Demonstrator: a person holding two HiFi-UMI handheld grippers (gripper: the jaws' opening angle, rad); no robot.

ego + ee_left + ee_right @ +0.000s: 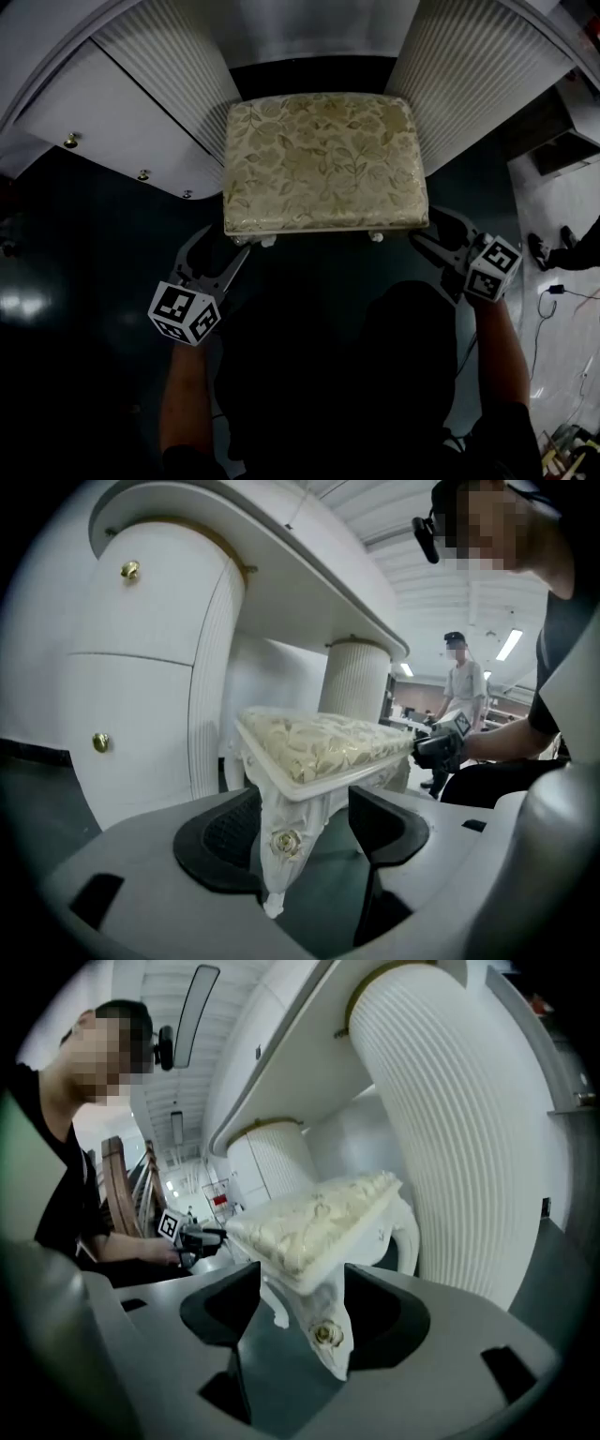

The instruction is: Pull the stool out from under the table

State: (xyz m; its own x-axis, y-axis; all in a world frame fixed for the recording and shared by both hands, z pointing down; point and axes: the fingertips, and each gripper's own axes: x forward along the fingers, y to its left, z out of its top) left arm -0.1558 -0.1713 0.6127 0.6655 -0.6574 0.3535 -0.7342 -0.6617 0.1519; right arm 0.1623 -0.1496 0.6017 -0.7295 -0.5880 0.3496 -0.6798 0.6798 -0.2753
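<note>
The stool [319,159] has a gold floral cushion on a white carved frame and stands between the table's two ribbed white pedestals [169,66]. My left gripper [230,255] is at its front left corner. In the left gripper view the carved leg [286,841] stands between the jaws of the left gripper [305,808], which are shut on its wide top. My right gripper [427,230] is at the front right corner. In the right gripper view the right gripper [302,1293] grips that corner's leg [326,1335] the same way. The back legs are hidden.
The white table has a drawer front with brass knobs [103,122] at the left and a second ribbed pedestal [478,66] at the right. The floor is dark and glossy. A person [464,682] stands far off; feet [548,248] and a cable [562,291] lie right.
</note>
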